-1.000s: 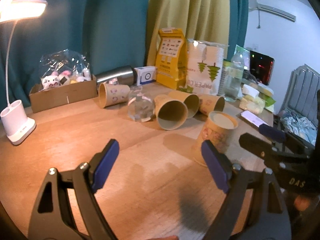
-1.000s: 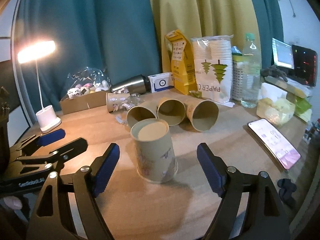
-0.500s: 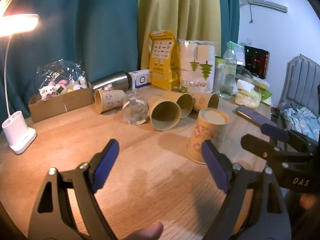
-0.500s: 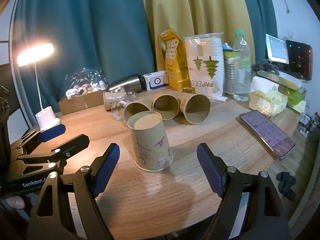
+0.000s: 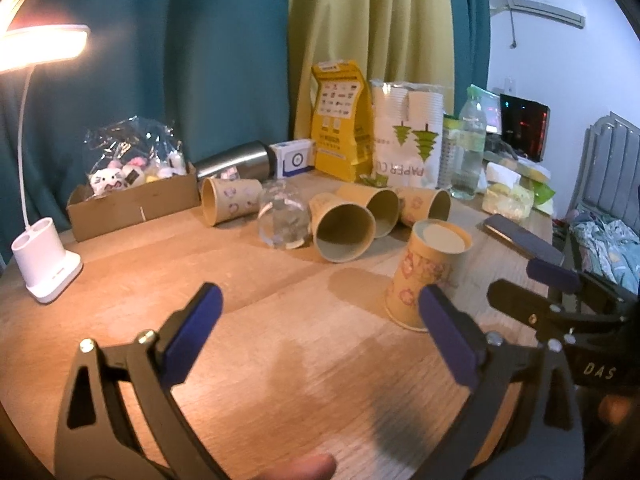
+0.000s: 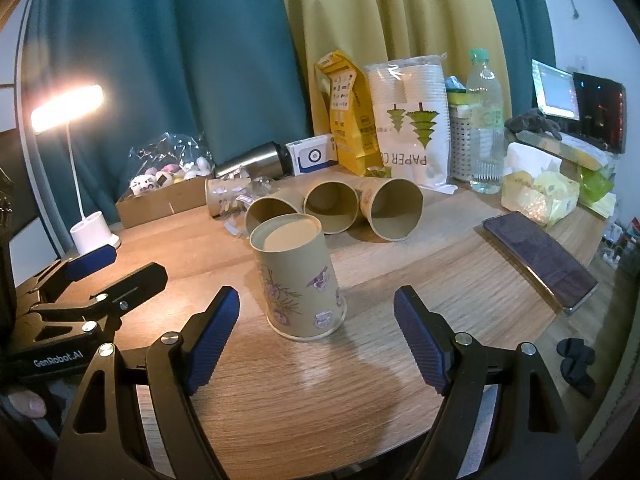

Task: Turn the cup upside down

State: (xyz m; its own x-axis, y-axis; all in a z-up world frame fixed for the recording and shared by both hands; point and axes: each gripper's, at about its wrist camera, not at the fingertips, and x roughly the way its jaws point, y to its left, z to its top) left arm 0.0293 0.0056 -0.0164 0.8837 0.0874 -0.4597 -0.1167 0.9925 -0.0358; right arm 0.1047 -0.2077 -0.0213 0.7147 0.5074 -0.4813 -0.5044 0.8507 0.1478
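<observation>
A tan paper cup with flower prints [image 6: 298, 276] stands upside down on the wooden table [image 6: 360, 380], base up. It also shows in the left wrist view [image 5: 426, 270]. My right gripper [image 6: 316, 340] is open and empty, just short of the cup, which sits ahead between its jaws. My left gripper [image 5: 320, 332] is open and empty over bare table, left of the cup. Each gripper shows in the other's view: the right one [image 5: 560, 300] and the left one [image 6: 100, 276].
Several paper cups [image 6: 332, 206] and a clear glass [image 5: 284, 220] lie on their sides behind. A phone [image 6: 538, 258] lies at the right. A lamp [image 5: 44, 264], a cardboard box [image 5: 132, 204], a steel flask [image 5: 236, 162], packets and a bottle [image 6: 486, 120] line the back.
Both grippers shifted slightly; the right one drew a little closer to the upside-down cup. Both stay open and the cup has not moved on the table.
</observation>
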